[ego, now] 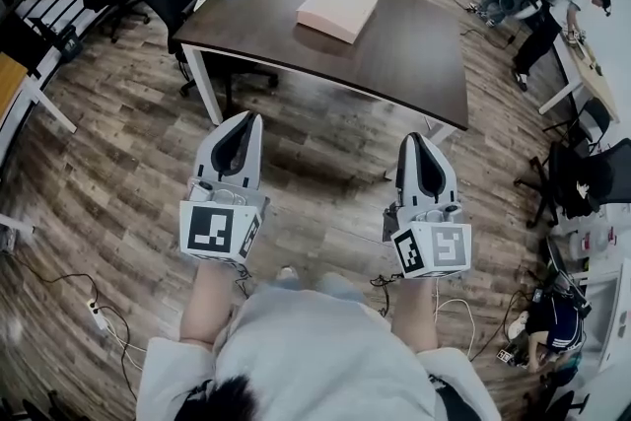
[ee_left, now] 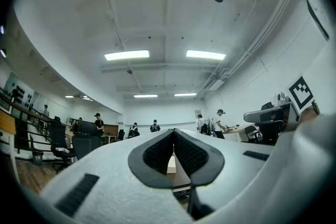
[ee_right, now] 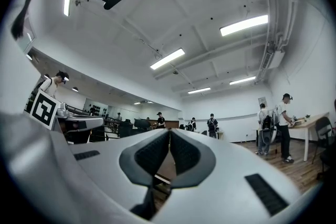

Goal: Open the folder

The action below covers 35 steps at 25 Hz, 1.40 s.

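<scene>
Folder [ego: 337,10]: pink, cover down, flat at middle of bench [ego: 399,64].
Your left tongs [ego: 248,119], right tongs [ego: 411,141]: both pinched together, empty, short of bench's near edge.
Risk: pinched tips shove folder across bench instead of catching cover.

Your head cam looks steeply down over the left hand-held gripper [ego: 245,118] & right hand-held gripper [ego: 410,139], w/ the desk [ego: 394,54] farther ahead. Each gripper view's cam rides low, close behind its own jaws, facing fwd & slightly up twd the ceiling lights [ee_left: 126,55]. All 3 views share the desk.
</scene>
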### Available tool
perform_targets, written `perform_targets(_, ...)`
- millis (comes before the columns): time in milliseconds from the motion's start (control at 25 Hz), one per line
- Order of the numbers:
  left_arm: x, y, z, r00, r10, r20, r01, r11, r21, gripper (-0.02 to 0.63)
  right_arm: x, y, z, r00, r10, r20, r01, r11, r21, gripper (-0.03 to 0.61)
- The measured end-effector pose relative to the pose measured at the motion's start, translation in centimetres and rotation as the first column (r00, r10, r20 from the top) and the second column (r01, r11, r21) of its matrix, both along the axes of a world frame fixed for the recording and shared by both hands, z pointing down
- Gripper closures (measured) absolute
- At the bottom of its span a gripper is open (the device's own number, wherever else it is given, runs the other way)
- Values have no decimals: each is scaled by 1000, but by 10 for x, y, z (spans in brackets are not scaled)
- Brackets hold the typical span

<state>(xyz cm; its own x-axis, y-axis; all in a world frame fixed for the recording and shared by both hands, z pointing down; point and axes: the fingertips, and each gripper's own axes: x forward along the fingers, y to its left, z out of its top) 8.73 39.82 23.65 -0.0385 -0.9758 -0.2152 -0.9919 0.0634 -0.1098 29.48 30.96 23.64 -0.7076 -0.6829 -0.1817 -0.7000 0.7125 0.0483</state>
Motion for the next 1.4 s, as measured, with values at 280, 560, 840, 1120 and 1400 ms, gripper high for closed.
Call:
perform_targets(280, -13, -23, 4, 1000, 25, -16, -25, 1000, -9, 604, -14, -21, 3, 1000, 12, -12, -12, 1000, -16, 565)
perform_targets(560, -36, -67, 12, 999, 22, -25, -22, 1000, -20, 604, -36, -67, 11, 1000, 8, -5, -8, 1000, -29, 565)
perform_targets(840, -60, -139, 8, 1000, 22, -9, -22, 1000, -17, 605, -66, -142, 7, 1000, -14, 11, 14, 1000, -22, 565)
perform_targets(1120, -85, -214, -2, 1000, 0, -4, 0, 1000, -6, 604, -101, -221, -4, 998, -58, 3, 58, 998, -6, 565)
perform_targets(1400, -101, -286, -2, 1000, -20, -17, 20, 1000, -8, 604, -120, -296, -7, 996, -84, -5, 84, 996, -4, 565)
